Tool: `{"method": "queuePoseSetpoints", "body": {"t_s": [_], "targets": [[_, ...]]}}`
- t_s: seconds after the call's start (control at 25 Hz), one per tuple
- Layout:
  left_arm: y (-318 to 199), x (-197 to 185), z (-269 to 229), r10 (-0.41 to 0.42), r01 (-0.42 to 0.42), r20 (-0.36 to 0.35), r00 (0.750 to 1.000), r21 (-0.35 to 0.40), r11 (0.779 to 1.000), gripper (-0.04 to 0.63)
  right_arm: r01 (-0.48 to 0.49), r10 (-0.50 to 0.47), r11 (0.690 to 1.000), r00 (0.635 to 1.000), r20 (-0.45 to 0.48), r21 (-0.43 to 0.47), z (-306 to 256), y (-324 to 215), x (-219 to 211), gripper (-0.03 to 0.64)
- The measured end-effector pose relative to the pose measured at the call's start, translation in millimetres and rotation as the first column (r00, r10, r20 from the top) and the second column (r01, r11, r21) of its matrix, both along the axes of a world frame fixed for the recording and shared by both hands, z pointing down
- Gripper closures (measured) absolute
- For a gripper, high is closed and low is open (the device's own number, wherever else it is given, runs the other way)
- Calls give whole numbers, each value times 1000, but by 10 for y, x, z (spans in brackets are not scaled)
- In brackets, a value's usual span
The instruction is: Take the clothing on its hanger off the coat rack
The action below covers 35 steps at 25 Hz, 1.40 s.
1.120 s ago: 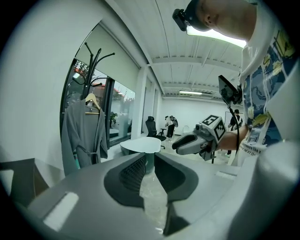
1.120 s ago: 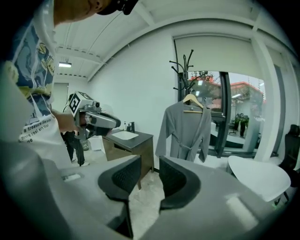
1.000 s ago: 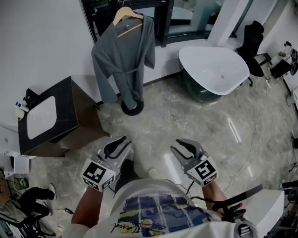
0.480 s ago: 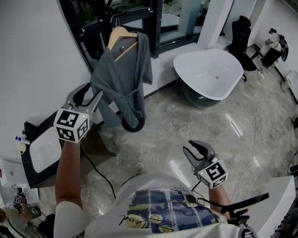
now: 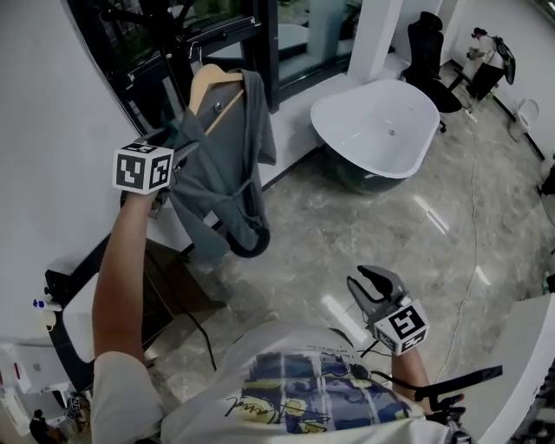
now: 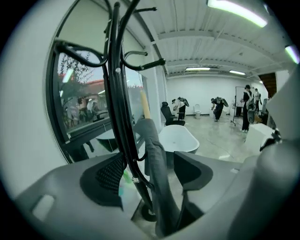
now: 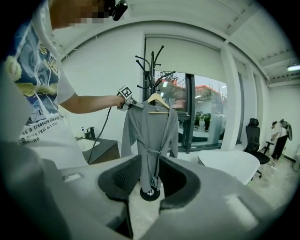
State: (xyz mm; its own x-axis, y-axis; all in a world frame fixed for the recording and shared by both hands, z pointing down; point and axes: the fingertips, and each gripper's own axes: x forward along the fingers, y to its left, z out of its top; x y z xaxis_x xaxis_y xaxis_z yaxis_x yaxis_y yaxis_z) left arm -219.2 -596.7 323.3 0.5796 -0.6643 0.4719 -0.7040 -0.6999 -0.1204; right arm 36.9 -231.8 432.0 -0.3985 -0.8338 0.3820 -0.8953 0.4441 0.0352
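A grey robe [image 5: 221, 173] hangs on a wooden hanger [image 5: 212, 82] from the black coat rack [image 5: 186, 26] by the window. My left gripper [image 5: 171, 149] is raised to the robe's left shoulder. In the left gripper view its jaws are opening wide: the rack pole [image 6: 117, 93] and a fold of the robe [image 6: 157, 159] stand between them, and the pads [image 6: 110, 176] do not press on either. The hanger's end [image 6: 144, 104] shows just above. My right gripper [image 5: 375, 290] hangs low and open, holding nothing; its view looks at the robe [image 7: 150, 136] from a distance.
A white bathtub [image 5: 377, 130] stands to the right of the rack. A dark vanity with a white sink [image 5: 65, 316] sits at the lower left against the wall. An office chair [image 5: 429, 39] is at the back right, and a cable runs over the marble floor [image 5: 473, 251].
My left gripper rose from waist height to the robe's shoulder at the rack, and its jaws spread wider. The right gripper stayed low and open.
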Motion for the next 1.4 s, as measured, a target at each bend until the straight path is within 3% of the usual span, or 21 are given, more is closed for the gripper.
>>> {"method": "queuePoseSetpoints", "body": {"t_s": [0.12,0.24,0.4,0.48,0.64,0.92,1.16,1.4], "targets": [[-127,39,192,15,-19,-39,999,-112,994,270,-25,26,1000,1000,6,-2,9,0,-29,497],[-166,30,327,34,-43,-54,998,-180,983,355,-48,48,999,999,7,-6,7,3,2,497],[-176,105,380,90,-96,-41,995,-177,980,553,-88,89,996,996,22,-27,107,70,75,497],[-156,151,362,117,-123,-51,992,-156,980,574,-98,99,995,995,28,-37,137,101,67,497],[-133,153,374,137,-144,-59,989,-129,981,581,-96,98,995,994,52,-42,177,196,66,497],[-91,111,228,99,-107,-69,993,-124,986,583,-102,103,994,994,39,-40,138,323,175,497],[2,195,76,86,-89,-39,996,-103,991,583,-109,111,993,993,39,-35,148,459,301,497],[106,321,-143,97,-102,-64,993,-85,991,583,-107,107,994,993,52,-12,106,602,455,497]]}}
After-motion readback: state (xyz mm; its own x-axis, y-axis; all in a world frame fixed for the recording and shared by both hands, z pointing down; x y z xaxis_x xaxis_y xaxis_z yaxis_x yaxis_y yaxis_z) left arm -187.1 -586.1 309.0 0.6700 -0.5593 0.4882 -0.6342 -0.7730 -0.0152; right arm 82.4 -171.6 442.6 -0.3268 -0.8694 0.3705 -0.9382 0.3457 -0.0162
